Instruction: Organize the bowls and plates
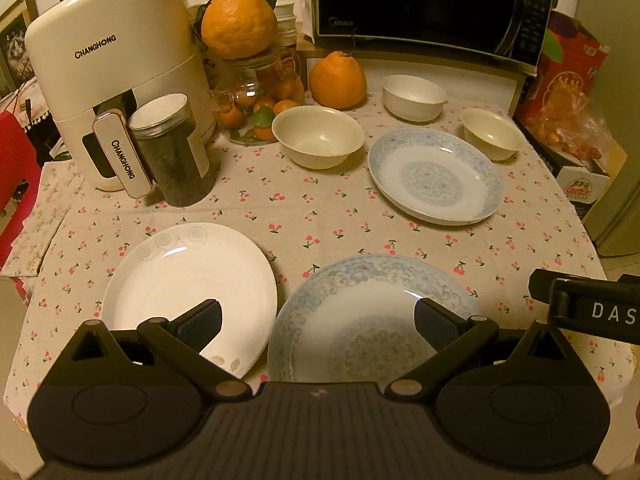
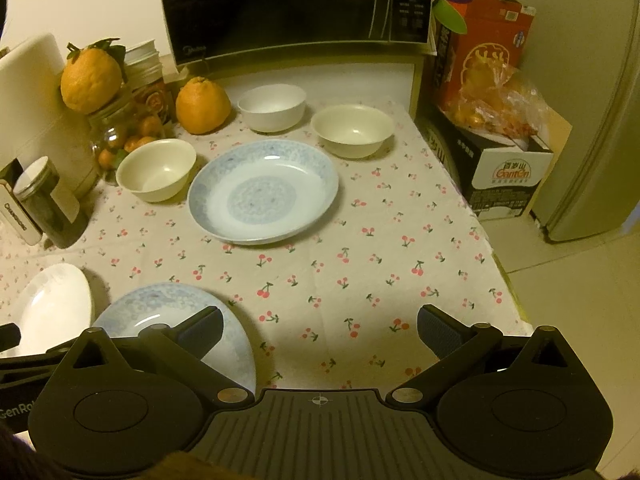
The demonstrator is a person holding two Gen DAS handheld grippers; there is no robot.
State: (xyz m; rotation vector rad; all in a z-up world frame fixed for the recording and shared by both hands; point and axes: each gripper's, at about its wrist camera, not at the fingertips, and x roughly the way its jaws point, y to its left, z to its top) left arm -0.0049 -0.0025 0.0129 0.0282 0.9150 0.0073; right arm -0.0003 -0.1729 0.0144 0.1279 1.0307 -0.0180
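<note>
You held both tongs spread wide and empty over the near edge of the bench (image 2: 400,216), which read as a poised start: nothing gripped, nothing stacked yet. Your left tongs (image 1: 318,322) hung above the gap between the plain white plate (image 1: 188,280) at about 8 o'clock on the cloth and the near blue-patterned plate (image 1: 360,308) at 6 o'clock, the two lying just beside each other, probably so either rim could be taken without a long reach. Your right tongs (image 2: 320,332) hovered over bare cherry-print cloth, with that same near blue plate under the left finger (image 2: 202,330). The far blue-patterned plate (image 2: 264,192) sat flat near the centre, toward 1 o'clock, and three bowls ringed it: a cream bowl (image 2: 156,170) at 11 o'clock touching or nearly touching its rim, a white bowl (image 2: 272,106) at 12 o'clock near the large orange fruit (image 2: 202,106), and another cream bowl (image 2: 352,130) at 2 o'clock. All stood upright and apart, so I judged plates would stack with plates and bowls nest with bowls. The microwave (image 2: 288,4) and air fryer (image 1: 116,60) crowded the back, leaving the open front cloth as the likely sorting spot.
</note>
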